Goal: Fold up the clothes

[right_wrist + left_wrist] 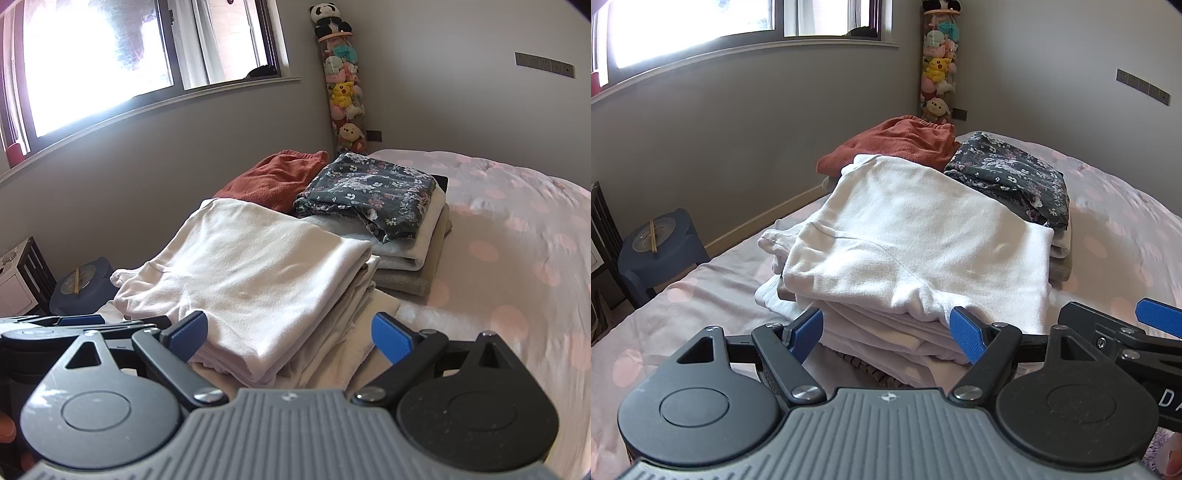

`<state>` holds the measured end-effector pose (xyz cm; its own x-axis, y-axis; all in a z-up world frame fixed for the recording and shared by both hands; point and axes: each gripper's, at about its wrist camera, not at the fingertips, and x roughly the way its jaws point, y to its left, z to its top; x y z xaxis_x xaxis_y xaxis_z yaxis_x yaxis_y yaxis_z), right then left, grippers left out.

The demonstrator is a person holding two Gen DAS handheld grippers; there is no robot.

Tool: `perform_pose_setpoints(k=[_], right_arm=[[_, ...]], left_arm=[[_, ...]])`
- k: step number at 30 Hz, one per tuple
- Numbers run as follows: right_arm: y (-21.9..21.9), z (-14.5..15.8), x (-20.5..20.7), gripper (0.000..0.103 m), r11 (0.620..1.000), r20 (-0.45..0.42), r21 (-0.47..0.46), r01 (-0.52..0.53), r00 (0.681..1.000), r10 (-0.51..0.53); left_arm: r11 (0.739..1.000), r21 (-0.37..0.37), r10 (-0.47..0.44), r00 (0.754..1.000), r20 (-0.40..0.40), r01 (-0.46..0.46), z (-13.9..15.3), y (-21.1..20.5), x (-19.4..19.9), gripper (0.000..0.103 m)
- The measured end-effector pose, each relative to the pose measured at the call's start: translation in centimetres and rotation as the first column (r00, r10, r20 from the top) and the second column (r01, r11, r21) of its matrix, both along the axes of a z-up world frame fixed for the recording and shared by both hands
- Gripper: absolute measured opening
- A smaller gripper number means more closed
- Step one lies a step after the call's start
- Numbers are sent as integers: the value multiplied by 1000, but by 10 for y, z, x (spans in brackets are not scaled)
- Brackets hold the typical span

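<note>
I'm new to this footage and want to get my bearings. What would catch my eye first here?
A folded white fleece garment tops a stack of pale clothes mid-bed, with the open left hand-held gripper and open right hand-held gripper at its near edge. Behind it lie a rust-orange fleece garment and a folded dark floral cloth. In the corner stands a tall clear tube of plush toys.

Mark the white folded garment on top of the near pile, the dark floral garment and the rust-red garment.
white folded garment [908, 236], left wrist view, middle of its top face
dark floral garment [369, 188], right wrist view, centre of its top
rust-red garment [897, 142], left wrist view, upper surface
</note>
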<state>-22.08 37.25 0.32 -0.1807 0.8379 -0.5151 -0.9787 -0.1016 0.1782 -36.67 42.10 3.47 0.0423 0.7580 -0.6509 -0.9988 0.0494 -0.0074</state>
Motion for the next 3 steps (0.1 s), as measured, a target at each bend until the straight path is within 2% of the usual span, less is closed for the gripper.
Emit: perform_pose_setpoints(k=[3], right_arm=[[0, 0, 1, 96, 1000, -5, -3, 0, 1000, 0]], left_arm=[[1000, -2, -1, 1000, 3, 1, 0, 0, 0, 75]])
